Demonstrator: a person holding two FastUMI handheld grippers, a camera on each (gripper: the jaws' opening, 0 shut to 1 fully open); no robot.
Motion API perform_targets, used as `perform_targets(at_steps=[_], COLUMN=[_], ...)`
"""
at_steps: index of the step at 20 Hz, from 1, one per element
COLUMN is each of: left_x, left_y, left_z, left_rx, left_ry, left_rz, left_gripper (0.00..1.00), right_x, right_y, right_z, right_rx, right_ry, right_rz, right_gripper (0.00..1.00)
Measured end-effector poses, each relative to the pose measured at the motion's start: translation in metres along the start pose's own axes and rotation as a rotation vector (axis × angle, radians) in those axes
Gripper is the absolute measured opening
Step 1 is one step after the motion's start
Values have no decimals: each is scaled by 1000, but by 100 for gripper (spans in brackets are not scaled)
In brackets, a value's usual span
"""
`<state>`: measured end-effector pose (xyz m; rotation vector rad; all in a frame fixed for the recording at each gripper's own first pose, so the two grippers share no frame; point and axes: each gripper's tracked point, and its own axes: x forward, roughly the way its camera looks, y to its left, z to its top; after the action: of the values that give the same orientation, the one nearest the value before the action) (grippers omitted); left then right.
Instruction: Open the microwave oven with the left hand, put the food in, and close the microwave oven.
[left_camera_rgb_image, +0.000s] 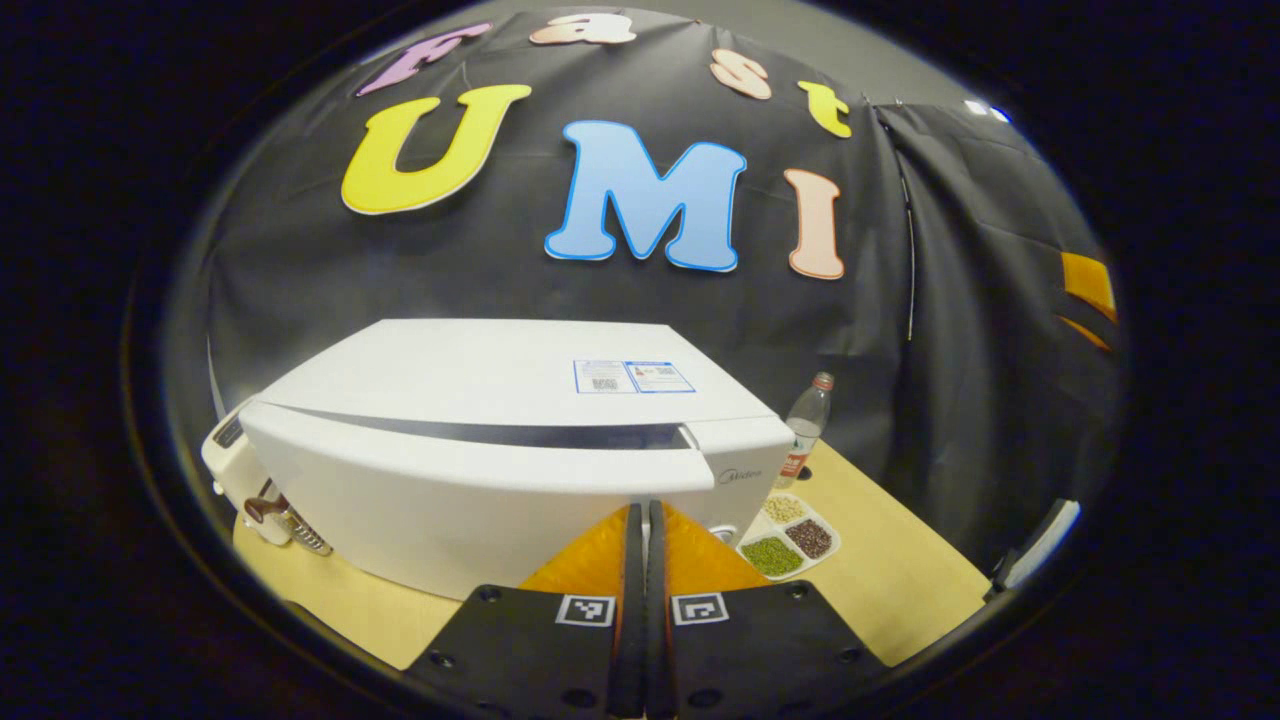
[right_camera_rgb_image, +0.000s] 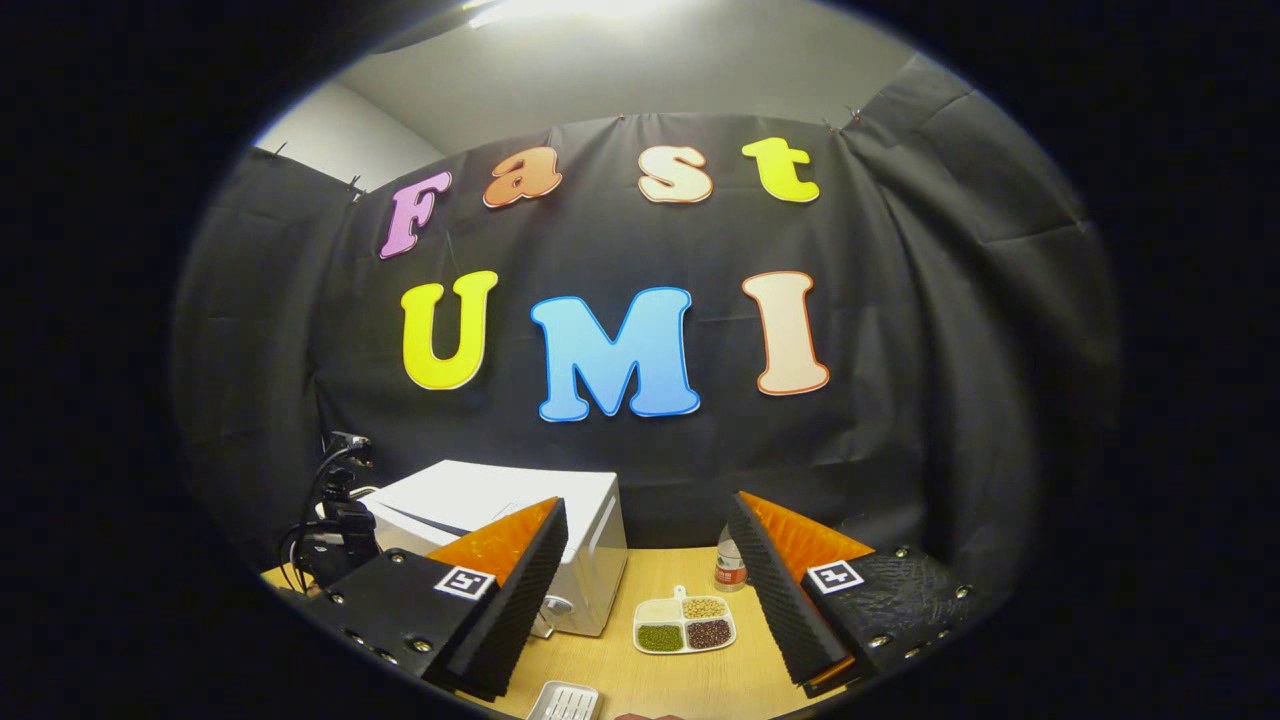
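Microwave oven (left_camera_rgb_image: 500, 470) stands shut on the wooden worktop (left_camera_rgb_image: 880, 590), with the divided food tray (right_camera_rgb_image: 684, 626) just beside its right side and a plastic bottle (left_camera_rgb_image: 806, 425) behind the tray. Left hand-held gripper (left_camera_rgb_image: 640, 560) hovers clenched, empty, near the door; right hand-held gripper (right_camera_rgb_image: 650, 600) hangs released above the worktop.

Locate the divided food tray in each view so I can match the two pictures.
Left gripper view: the food tray lies at lower right on the table, just right of the microwave's front corner, below the bottle.
Right gripper view: the food tray lies at bottom centre, between the tool's two fingers, right of the microwave.
Shared landmark: the bottle standing just behind the tray.
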<state>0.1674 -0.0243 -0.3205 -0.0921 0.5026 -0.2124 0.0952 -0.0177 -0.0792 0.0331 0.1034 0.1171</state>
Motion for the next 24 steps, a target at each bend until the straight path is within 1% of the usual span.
perform_targets(at_steps=[6,10,14,18,19,20,22,24], left_x=[9,11,10,14,19,23,20,15], left_y=[1,3,3,5,7,4,4,2], left_z=[4,4,5,9,13,8,11,19], left_rx=[-8,-21,-10,-13,-14,-36,-2,-10], left_ry=[-3,-8,-11,-25,-30,-15,-19,-31], left_rz=[6,19,21,43,58,43,44,47], left_gripper=[7,7,7,6,7,7,7,8], right_x=[6,9,9,6,5,3,0,-3], right_y=[-8,-9,-10,-8,-7,-7,-8,-6], right_z=[-3,-6,-8,-6,-6,-4,-1,0], right_rx=[5,9,15,-7,-14,-22,-36,-40], right_ry=[8,19,27,24,25,24,15,14], right_rz=[-24,-25,-26,-22,-20,-21,-28,-29], right_gripper=[98,98,98,98,98,98,98,98])
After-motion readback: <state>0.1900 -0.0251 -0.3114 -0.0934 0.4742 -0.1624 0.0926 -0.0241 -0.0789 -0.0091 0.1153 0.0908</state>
